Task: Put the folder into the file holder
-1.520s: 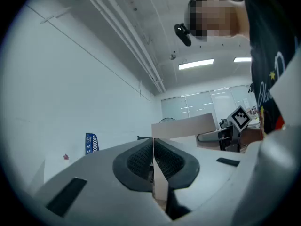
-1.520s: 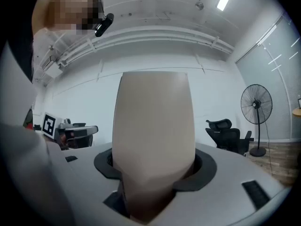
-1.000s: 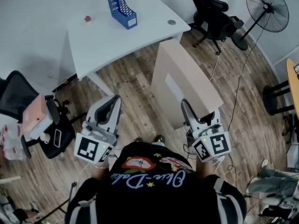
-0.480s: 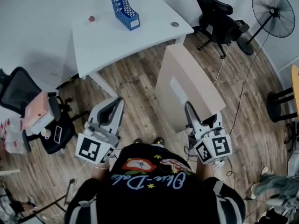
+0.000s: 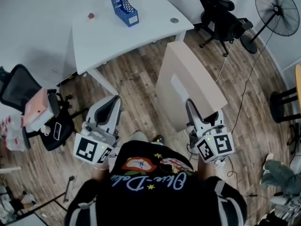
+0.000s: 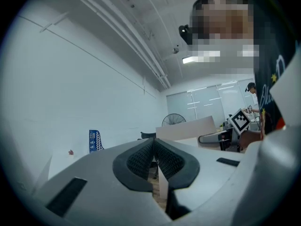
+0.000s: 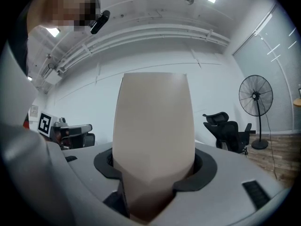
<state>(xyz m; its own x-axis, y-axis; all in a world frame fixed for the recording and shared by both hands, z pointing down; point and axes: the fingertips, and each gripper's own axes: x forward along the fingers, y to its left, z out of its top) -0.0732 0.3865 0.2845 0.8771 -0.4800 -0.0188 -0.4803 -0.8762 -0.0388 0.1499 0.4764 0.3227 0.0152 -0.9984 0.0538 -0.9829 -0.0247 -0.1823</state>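
Compared with a second ago, the scene is shifted only slightly in the head view, and a pale shoe (image 5: 138, 135) is now shown on the wooden floor (image 5: 136, 84) below the person's chest. At the far left, a black chair (image 5: 16, 91) is seen with a pink box (image 5: 36, 109) lying on it. Just to its right, the left gripper (image 5: 112, 103) is held level over the floor; its jaws are pressed together and nothing is caught between them. Further off, a white desk (image 5: 122, 39) is seen, on which a small red thing (image 5: 90, 16) lies and the blue file holder (image 5: 121, 4) stands near the far edge. To the right, the beige folder (image 5: 188, 79) is held on edge over the floor, well apart from the file holder. Its near end is clamped by the right gripper (image 7: 153, 171), whose jaws are spread wide around it. At the far right, a black office chair (image 5: 221, 11) and a standing fan (image 5: 277, 8) are seen.
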